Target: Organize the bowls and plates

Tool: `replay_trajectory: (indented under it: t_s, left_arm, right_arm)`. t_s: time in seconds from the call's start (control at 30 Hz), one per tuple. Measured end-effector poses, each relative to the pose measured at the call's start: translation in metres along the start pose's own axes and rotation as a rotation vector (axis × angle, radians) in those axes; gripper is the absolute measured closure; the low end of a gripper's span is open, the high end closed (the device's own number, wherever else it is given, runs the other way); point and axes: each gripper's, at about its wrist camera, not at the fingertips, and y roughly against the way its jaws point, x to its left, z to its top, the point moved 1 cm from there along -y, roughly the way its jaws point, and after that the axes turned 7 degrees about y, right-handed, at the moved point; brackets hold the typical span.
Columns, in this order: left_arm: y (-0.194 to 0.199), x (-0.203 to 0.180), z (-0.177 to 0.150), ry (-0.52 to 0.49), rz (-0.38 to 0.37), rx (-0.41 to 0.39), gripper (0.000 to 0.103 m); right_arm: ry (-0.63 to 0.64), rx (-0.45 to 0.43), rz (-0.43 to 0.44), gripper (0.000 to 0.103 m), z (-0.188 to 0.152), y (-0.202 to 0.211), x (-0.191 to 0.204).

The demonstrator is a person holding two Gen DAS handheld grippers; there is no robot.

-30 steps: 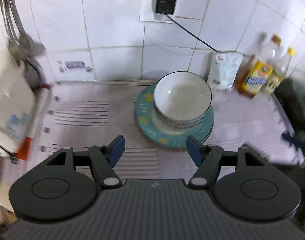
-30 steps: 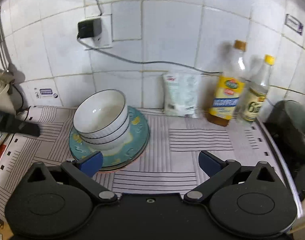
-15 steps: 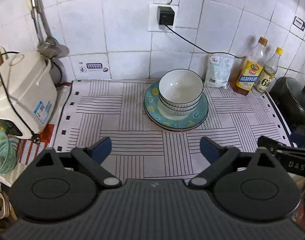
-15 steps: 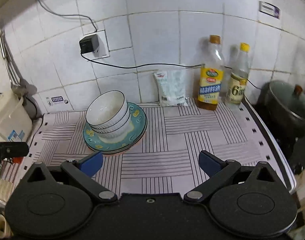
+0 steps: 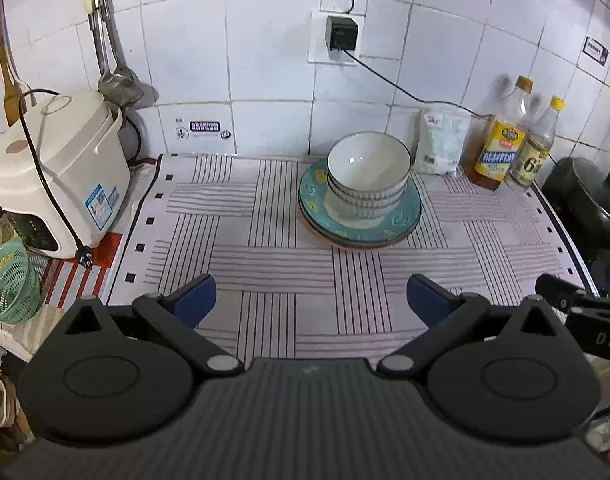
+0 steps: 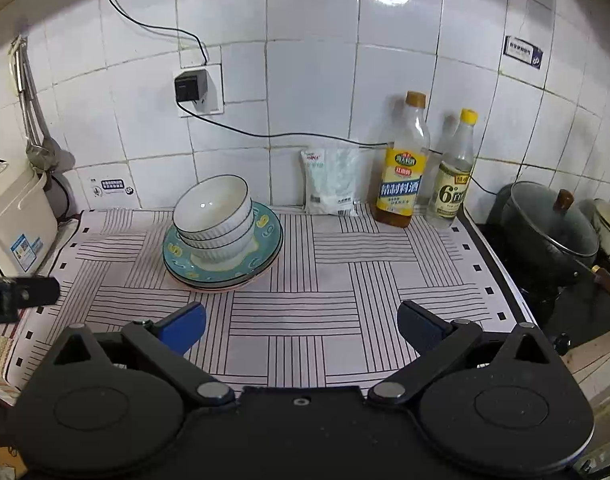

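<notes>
A striped mat [image 5: 297, 256] covers a kitchen counter backed by white wall tiles [image 6: 313, 92]. Nearest the left wrist camera, the left gripper [image 5: 311, 300] hovers over the front of the mat with its blue-padded jaws spread wide and nothing between them. The right gripper [image 6: 301, 326] hangs likewise above the mat's front part, jaws wide apart and empty; its black body also pokes into the left view at the right edge.

Farther back, well apart from both grippers, sits the stack of plates [image 5: 401, 220], teal with yellow marks, a pinkish one at the bottom. On top of them rests a nested stack of white ribbed bowls [image 5: 367, 176], rims dark, the uppermost one tilted slightly.

Behind and to the right of the stack, a white packet [image 6: 331, 182] leans against the wall, and beside it stand two bottles [image 6: 405, 172]. A dark lidded pot [image 6: 549, 224] stands at the far right, off the mat. At the left edge stands a white rice cooker [image 5: 57, 172]. On the wall, a black plug [image 5: 343, 32] sits in a socket.
</notes>
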Motion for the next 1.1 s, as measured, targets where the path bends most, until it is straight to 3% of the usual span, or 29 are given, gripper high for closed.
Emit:
replay_trajectory:
  t_s: [0.43,1.1]
  left_arm:
    - [0.028,0.011,-0.014,0.010,0.002,-0.082,0.000]
    - [0.025,0.002,-0.040,-0.064,0.045,-0.108,0.000]
  right_arm:
    - [-0.025,-0.015,-0.047,0.000,-0.020,0.025,-0.003]
    - [0.018,-0.076,-0.064,0.000,-0.032,0.031,0.006]
